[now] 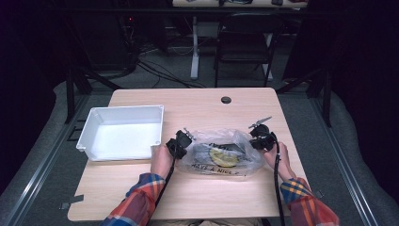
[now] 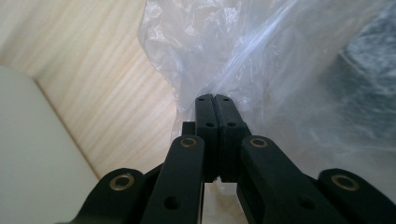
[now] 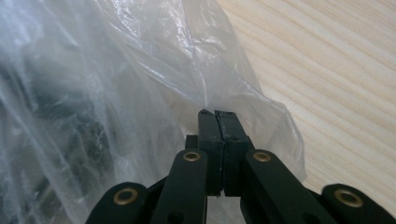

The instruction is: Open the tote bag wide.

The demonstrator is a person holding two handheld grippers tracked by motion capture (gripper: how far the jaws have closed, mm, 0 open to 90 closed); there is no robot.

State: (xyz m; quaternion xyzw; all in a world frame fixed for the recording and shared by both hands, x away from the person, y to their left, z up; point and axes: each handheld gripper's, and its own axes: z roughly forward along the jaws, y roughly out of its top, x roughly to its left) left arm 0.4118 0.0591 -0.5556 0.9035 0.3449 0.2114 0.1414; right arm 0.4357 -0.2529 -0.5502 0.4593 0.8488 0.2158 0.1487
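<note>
The plastic bag [image 1: 221,153] lies on the table [image 1: 197,108] right of the white tray [image 1: 120,132]; the left gripper [image 2: 214,100] and right gripper [image 3: 217,114] are each clamped on its film at opposite edges. Uneven pulling could tear the thin film (or slip a pinch), dropping the dark contents.

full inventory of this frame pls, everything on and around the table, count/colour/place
plastic bag: 1, clear with yellow and black print, front middle of the table, held at both ends
dark contents: count unclear, blackish, inside the bag
bin: 1, white, empty, on the table left of the bag
table: 1, light wood, round dark hole near its far edge
folding chair: 1, black, on the floor beyond the table
cables: several, black, on the floor behind the table
sleeves: 2, red, blue and yellow plaid, bottom edge
left tongs: 1, black, shut on the bag's left end
right tongs: 1, black, shut on the bag's right end
</note>
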